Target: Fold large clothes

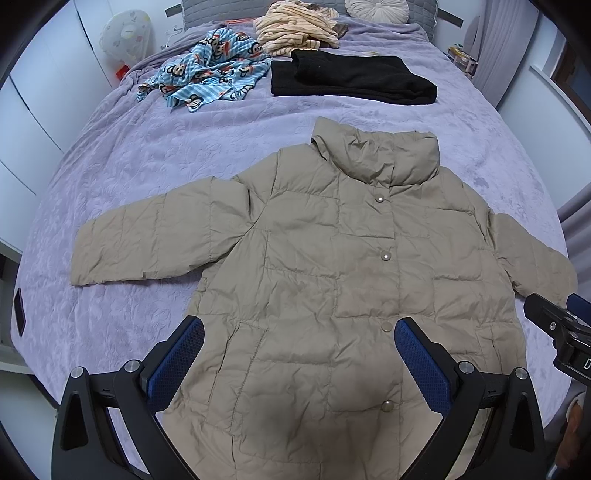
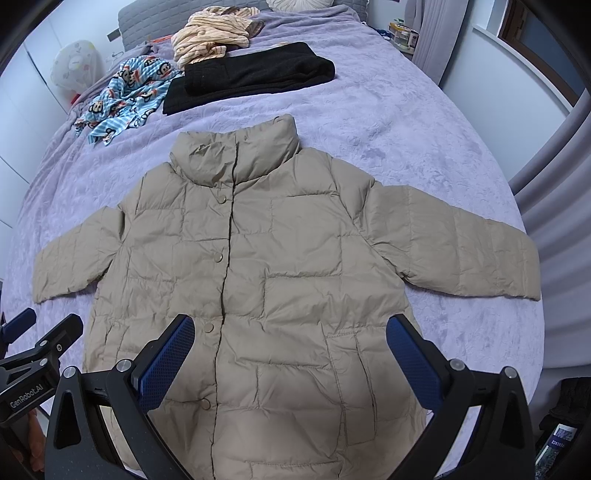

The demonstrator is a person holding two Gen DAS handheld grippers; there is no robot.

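Beige quilted fabric is being shown spread flat, front up, across the middle of a lilac bedspread [image 1: 147, 166]: a puffer jacket [image 1: 332, 258] with its snap buttons [image 1: 385, 255] closed, its collar standing toward the headboard, and both sleeves laid out to the sides. The hem is lying nearest the cameras.

The left gripper [image 1: 299, 332] is being held above the jacket's lower front, its jaws standing wide apart with nothing between the blue pads [image 1: 177, 365]. The right gripper [image 2: 290, 332] is being held the same way over the lower part of the jacket, jaws wide and gripping nothing; it is also being seen at the right edge of the left wrist view, just beside the right sleeve cuff.

Farther up the bed, well apart from the jacket, a folded black garment [image 1: 351, 77] is lying beside a crumpled blue monkey-print cloth [image 1: 207, 77], with a striped cream garment [image 1: 295, 29] bunched behind them near a round pillow [image 1: 376, 9].
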